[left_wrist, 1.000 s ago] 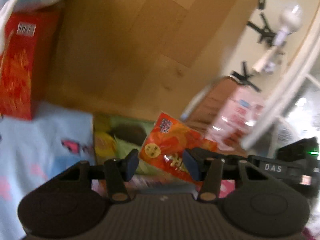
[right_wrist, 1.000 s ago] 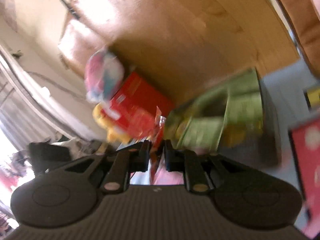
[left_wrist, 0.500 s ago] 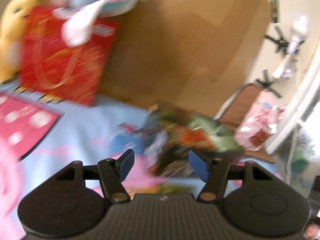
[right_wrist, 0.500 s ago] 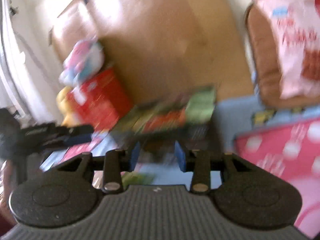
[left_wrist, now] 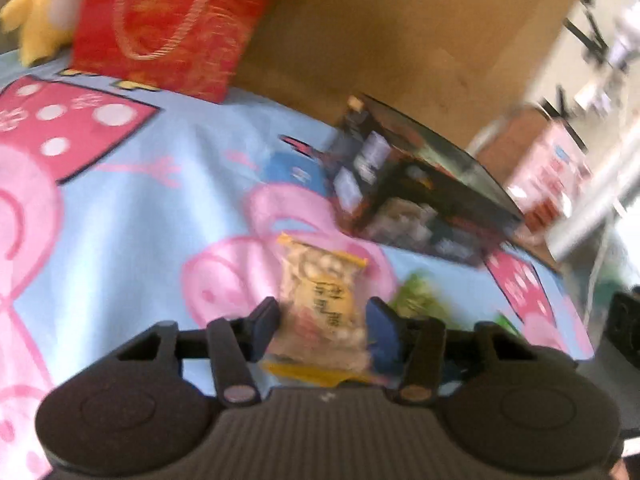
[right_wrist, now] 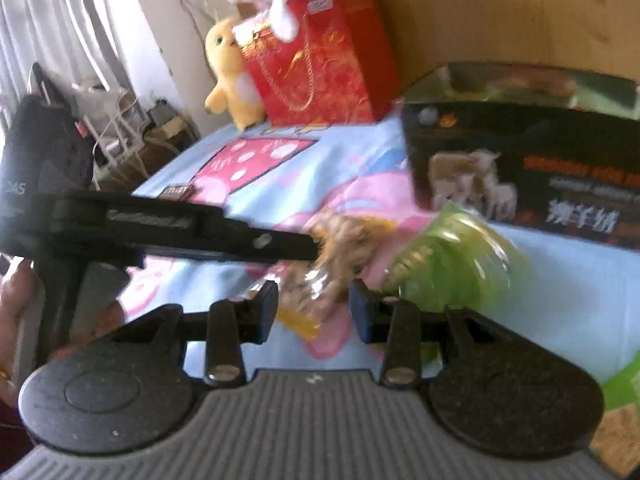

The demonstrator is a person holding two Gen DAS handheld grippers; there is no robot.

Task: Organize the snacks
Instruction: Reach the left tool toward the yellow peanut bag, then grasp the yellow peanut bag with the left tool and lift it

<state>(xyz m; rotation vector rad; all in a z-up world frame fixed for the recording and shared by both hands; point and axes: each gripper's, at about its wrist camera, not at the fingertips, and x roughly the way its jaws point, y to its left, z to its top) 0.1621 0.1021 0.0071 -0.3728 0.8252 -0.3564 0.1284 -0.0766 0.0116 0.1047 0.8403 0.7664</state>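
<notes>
both tongs [left_wrist: 322, 322] [right_wrist: 313, 306] closing round the yellow nut packet [left_wrist: 320, 300], neither clenched yet; one should back off, honestly.

Both wrist views look down closely, sharing the yellow snack packet [left_wrist: 320, 308]

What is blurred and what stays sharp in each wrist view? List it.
Left wrist view: yellow-edged clear snack packet and dark printed box smeared, black tongs sharp. Right wrist view: green snack bag streaked, red gift bag soft, window side glary.
</notes>
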